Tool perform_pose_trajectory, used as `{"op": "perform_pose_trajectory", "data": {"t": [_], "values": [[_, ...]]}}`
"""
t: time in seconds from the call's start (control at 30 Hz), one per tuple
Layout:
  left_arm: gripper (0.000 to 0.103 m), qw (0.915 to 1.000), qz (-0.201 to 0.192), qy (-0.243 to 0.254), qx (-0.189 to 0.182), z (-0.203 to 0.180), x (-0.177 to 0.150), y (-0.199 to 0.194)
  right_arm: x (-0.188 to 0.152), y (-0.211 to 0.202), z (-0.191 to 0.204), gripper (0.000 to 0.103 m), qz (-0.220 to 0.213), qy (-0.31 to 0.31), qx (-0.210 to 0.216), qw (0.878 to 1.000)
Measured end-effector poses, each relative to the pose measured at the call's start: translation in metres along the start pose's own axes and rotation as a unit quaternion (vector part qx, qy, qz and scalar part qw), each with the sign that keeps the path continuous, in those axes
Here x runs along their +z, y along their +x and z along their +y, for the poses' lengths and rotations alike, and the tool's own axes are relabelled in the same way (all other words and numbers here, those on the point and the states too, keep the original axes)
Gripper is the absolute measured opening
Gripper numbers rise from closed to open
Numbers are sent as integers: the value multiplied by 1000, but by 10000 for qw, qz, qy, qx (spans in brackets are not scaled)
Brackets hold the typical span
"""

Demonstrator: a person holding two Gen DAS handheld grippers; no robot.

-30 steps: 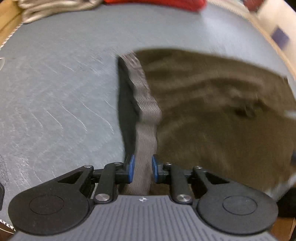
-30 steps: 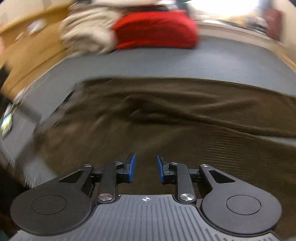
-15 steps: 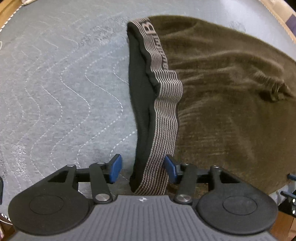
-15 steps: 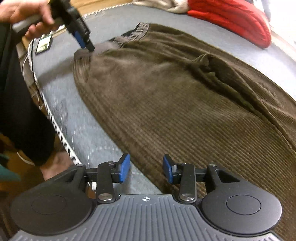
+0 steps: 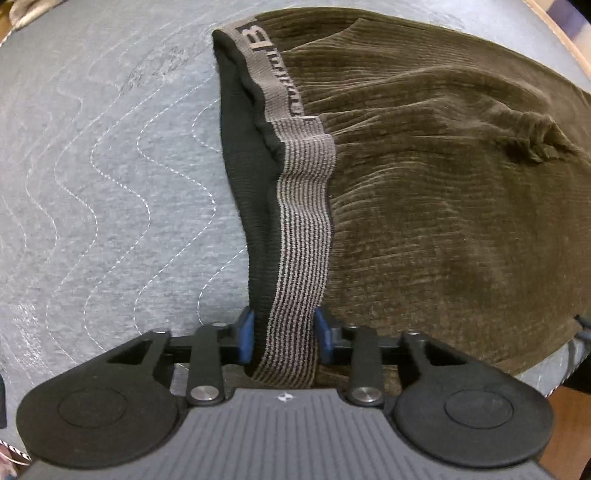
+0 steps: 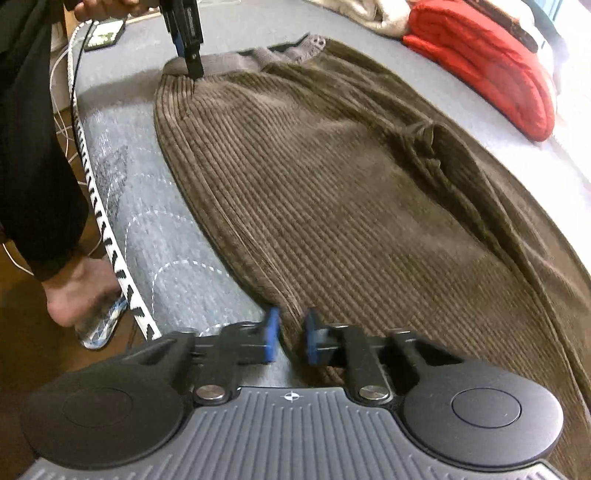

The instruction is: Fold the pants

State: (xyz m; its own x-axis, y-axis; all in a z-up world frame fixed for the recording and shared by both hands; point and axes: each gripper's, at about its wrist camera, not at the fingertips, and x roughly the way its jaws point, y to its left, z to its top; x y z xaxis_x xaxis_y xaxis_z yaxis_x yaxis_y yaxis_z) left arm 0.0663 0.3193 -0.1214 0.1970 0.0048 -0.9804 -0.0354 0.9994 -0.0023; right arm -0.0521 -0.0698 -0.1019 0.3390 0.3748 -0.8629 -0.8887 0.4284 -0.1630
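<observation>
The brown corduroy pants (image 6: 332, 192) lie spread flat on a grey quilted mattress (image 5: 96, 177), waistband toward one end and legs running off toward the other. The left tongs (image 5: 283, 332) point almost straight down and have just been closing; their blue pads now pinch the striped elastic waistband (image 5: 299, 236) at its near corner. The right tongs (image 6: 290, 339) have also just been closing and now stand narrow, nipping the near side edge of the pants further down the leg. Holding two points along the same long edge suggests the aim is to lift that edge and carry it across, folding the pants lengthwise.

In the right wrist view the left tongs (image 6: 192, 66) show as a dark tool standing on the waistband, with a hand (image 6: 107, 5) cut off at the top edge. How many layers each pair has caught is hidden under the pads. The hems lie outside both views. A red folded garment (image 6: 487, 66) and a pale one beside it sit at the far side of the mattress, partly cropped. A small bunched pucker (image 5: 532, 144) in the corduroy, perhaps a pocket or crotch seam, is hard to identify.
</observation>
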Motion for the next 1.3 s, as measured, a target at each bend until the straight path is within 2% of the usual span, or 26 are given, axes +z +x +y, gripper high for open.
{"op": "perform_pose_trajectory", "data": {"t": [0.07, 0.2, 0.27, 0.33, 0.37, 0.4, 0.47, 0.53, 0.57, 0.6, 0.67, 0.73, 0.77, 0.8, 0.83, 0.87, 0.9, 0.93, 1.0, 1.07, 1.17, 1.3], "values": [[24, 10000, -63, 53, -1, -1, 0, -7, 1, -5, -5, 7, -102, 80, 61, 9999], [22, 9985, -443, 282, 148, -7, -9, -32, 4, -21, -17, 7, -344, 206, 261, 9989], [22, 9986, -320, 398, 156, -10, -14, -29, 2, -23, -22, 7, -311, 338, 389, 9982], [22, 9977, -95, 586, 321, -16, -16, -19, -1, -19, -20, 9, -190, 328, 357, 9986], [24, 9970, -96, 662, 392, -18, -16, -18, -1, -15, -18, 11, -93, 311, 362, 9988], [31, 9967, -167, 643, 467, -19, -14, -21, -2, -13, -17, 11, -33, 320, 362, 9988], [32, 9959, -531, 367, 634, -14, -10, -36, -1, -18, -24, 13, -158, 554, 333, 9978], [32, 9949, -941, -56, 369, -4, -6, -52, 1, -27, -39, 20, -381, 1048, 363, 9931], [32, 9946, -1015, -167, 160, -3, -4, -54, 0, -32, -48, 28, -494, 1347, 356, 9890], [32, 9946, -1023, -160, -13, -5, -3, -55, -2, -35, -57, 32, -576, 1623, 309, 9846], [32, 9957, -897, 155, -150, -17, -3, -49, -7, -34, -68, 39, -551, 1969, 103, 9788], [33, 9959, -617, 631, -214, -34, -7, -38, -14, -24, -74, 39, -218, 2145, -53, 9765], [40, 9952, -420, 857, -221, -41, -9, -30, -18, -17, -76, 39, 24, 2192, -100, 9756], [58, 9936, -121, 1120, -117, -50, -13, -18, -23, -8, -77, 39, 331, 2219, -155, 9744], [59, 9908, 93, 1348, 48, -54, -18, -9, -27, 0, -77, 39, 633, 2206, -230, 9730], [59, 9858, 186, 1656, 220, -64, -25, -1, -31, 4, -77, 40, 735, 2183, -262, 9728], [60, 9812, 158, 1896, 322, -70, -27, 0, -31, 1, -78, 40, 655, 2194, -263, 9731], [60, 9815, 109, 1884, 329, -72, -25, -2, -30, -2, -79, 40, 595, 2244, -281, 9723], [59, 9878, -157, 1539, 165, -68, -19, -14, -28, -13, -84, 40, 294, 2409, -368, 9694], [60, 9904, -595, 1245, -70, -60, -13, -32, -27, -28, -91, 40, -91, 2601, -524, 9641], [64, 9885, -1169, 949, -149, -56, -8, -50, -27, -59, -105, 41, -827, 2877, -928, 9496], [69, 9828, -1638, 847, 72, -56, -6, -59, -27, -98, -131, 41, -1451, 3215, -1417, 9249]]}}
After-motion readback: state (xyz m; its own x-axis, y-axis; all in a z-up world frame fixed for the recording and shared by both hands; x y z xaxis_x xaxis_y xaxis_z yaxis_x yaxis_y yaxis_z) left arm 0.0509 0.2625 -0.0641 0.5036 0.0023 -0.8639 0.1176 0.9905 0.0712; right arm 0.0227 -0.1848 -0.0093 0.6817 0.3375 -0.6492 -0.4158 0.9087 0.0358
